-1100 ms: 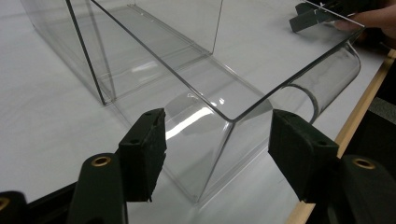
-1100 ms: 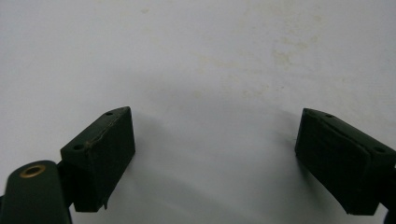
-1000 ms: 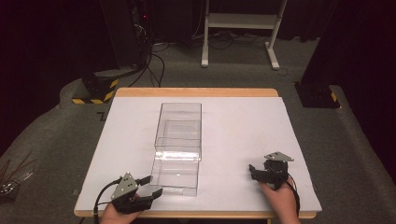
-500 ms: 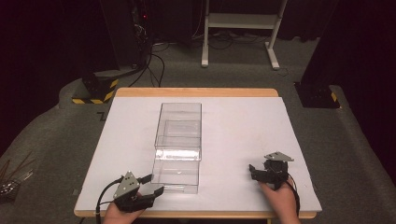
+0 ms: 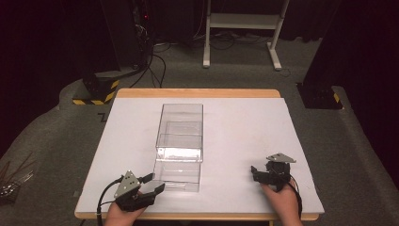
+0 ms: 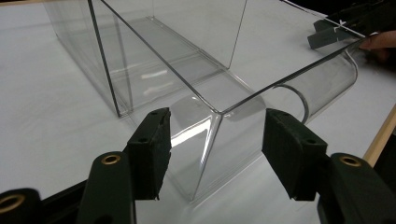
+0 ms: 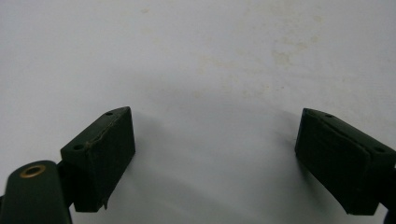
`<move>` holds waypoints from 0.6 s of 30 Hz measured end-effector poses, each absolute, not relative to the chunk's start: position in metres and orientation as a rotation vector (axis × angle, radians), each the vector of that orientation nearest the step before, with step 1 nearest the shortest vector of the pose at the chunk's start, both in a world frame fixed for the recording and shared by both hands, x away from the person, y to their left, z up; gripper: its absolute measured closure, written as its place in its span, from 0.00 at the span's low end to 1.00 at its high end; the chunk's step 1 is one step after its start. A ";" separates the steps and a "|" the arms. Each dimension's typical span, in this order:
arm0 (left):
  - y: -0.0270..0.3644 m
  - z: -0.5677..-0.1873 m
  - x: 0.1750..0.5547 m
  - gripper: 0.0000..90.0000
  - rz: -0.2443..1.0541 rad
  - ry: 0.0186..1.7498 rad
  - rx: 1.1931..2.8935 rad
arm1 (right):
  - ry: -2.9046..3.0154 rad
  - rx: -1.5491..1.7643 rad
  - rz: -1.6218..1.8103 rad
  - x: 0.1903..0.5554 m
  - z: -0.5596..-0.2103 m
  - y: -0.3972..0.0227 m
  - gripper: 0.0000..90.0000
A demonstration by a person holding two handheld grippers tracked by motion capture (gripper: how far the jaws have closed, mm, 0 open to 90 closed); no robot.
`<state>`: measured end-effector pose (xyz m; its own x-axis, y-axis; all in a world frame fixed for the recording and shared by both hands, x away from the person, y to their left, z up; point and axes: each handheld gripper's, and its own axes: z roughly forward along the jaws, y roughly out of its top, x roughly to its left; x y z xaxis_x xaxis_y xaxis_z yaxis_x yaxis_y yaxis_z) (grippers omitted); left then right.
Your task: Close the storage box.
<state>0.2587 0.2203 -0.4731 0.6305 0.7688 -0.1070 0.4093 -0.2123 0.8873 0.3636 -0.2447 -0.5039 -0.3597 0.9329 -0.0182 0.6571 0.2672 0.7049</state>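
The clear plastic box (image 5: 179, 146) lies lengthwise near the middle of the white table (image 5: 244, 122), its near end turned toward the person, probably so that the corner is easy to grasp. The left gripper (image 5: 151, 187) frames that corner; its jaws have just been closing, and the pads (image 6: 152, 151) stand apart from the plastic. The right gripper (image 5: 255, 173) waits well to the side, jaws wide, holding nothing.

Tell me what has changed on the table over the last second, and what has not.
The left tool has just been closing its jaws, with the near corner of the clear plastic box between them; the pads do not press on it yet. The right tool stayed open over the white table, and the box kept its place.
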 end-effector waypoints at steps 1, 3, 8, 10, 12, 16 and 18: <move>0.220 -0.473 0.260 0.47 0.450 0.947 1.829 | 2.112 1.435 0.853 0.364 -0.504 -0.245 0.13; 0.220 -0.473 0.260 0.47 0.451 0.950 1.825 | 2.111 1.435 0.855 0.364 -0.504 -0.245 0.13; 0.219 -0.473 0.263 0.48 0.459 0.957 1.815 | 2.113 1.435 0.853 0.364 -0.504 -0.245 0.13; 0.219 -0.473 0.265 0.48 0.465 0.961 1.812 | 2.111 1.435 0.855 0.364 -0.504 -0.245 0.13; 0.218 -0.472 0.266 0.48 0.473 0.968 1.804 | 2.112 1.432 0.855 0.364 -0.504 -0.245 0.13; 0.217 -0.472 0.269 0.48 0.480 0.972 1.800 | 2.111 1.435 0.855 0.364 -0.504 -0.245 0.13; 0.217 -0.472 0.270 0.48 0.484 0.976 1.794 | 2.112 1.433 0.855 0.364 -0.504 -0.245 0.13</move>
<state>0.2704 0.2171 -0.4722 0.5951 0.7967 -0.1055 0.3983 -0.1784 0.8997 0.3637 -0.2449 -0.5039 -0.3616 0.9321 -0.0200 0.6559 0.2696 0.7051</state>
